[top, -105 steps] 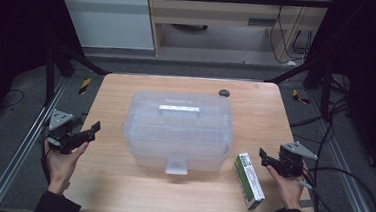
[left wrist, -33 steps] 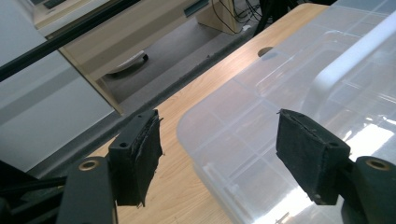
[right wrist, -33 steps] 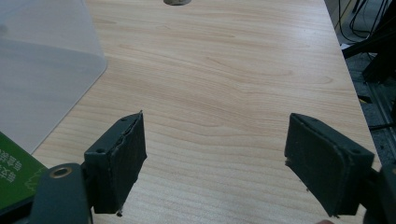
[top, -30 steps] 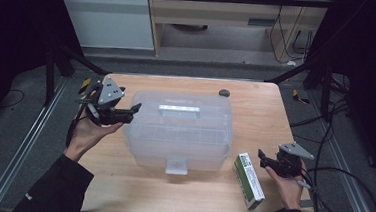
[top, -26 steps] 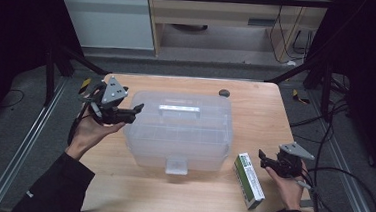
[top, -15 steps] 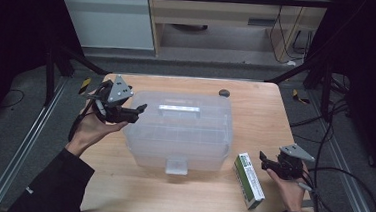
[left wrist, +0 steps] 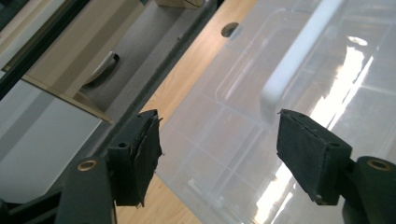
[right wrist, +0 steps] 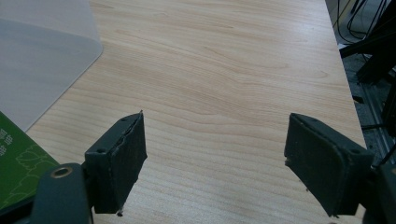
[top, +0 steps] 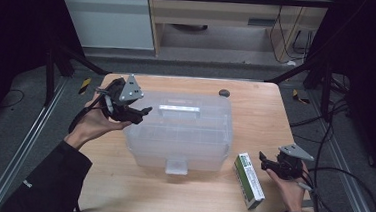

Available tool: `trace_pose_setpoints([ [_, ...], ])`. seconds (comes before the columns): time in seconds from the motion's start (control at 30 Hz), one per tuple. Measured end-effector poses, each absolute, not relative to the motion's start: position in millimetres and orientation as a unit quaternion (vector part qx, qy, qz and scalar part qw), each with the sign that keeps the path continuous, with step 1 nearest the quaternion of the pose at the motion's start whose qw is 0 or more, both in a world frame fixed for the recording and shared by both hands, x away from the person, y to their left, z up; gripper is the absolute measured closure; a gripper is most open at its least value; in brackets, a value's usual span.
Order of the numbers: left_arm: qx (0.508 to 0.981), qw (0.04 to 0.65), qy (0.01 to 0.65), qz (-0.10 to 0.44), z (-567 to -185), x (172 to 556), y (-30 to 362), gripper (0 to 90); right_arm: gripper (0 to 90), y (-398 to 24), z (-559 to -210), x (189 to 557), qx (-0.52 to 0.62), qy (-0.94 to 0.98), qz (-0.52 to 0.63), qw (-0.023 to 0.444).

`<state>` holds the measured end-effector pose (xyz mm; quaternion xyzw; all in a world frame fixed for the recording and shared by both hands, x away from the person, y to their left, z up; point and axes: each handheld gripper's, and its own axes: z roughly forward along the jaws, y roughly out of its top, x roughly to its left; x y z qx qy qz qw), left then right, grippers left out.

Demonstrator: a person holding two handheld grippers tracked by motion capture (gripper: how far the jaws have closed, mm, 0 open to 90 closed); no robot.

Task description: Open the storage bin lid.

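Clear plastic storage box (top: 181,130) sits mid-table, lid on, white handle (top: 177,109) along the top, front latch (top: 177,165) facing the person's side. Left gripper (top: 140,111) is at the box's upper-left corner, over the lid edge, jaws wide apart with nothing between them. In the left gripper view the box lid (left wrist: 299,121) and the near end of the handle (left wrist: 292,70) lie just past the pads (left wrist: 144,154); not touching as far as I can tell. Right gripper (top: 267,163) rests low at the table's right edge, jaws also wide open, empty. Green-and-white carton (top: 249,179) lies flat just beside it, between it and the box, near the box's front-right corner. Right gripper view: bare wood table (right wrist: 224,70) ahead, carton corner (right wrist: 18,158) at lower left. Small dark round object (top: 223,92) on the table behind the box.
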<state>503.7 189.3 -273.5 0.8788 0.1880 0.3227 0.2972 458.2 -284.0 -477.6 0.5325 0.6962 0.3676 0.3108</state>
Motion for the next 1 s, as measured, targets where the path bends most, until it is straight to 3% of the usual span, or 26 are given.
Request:
trace_pose_setpoints([
  [1.0, 0.929, 0.215, 0.087, 0.288, -272, 512, 155, 30.0, 22.5, -283, -479, 459, 0.531, 0.702, 0.366, 0.301],
])
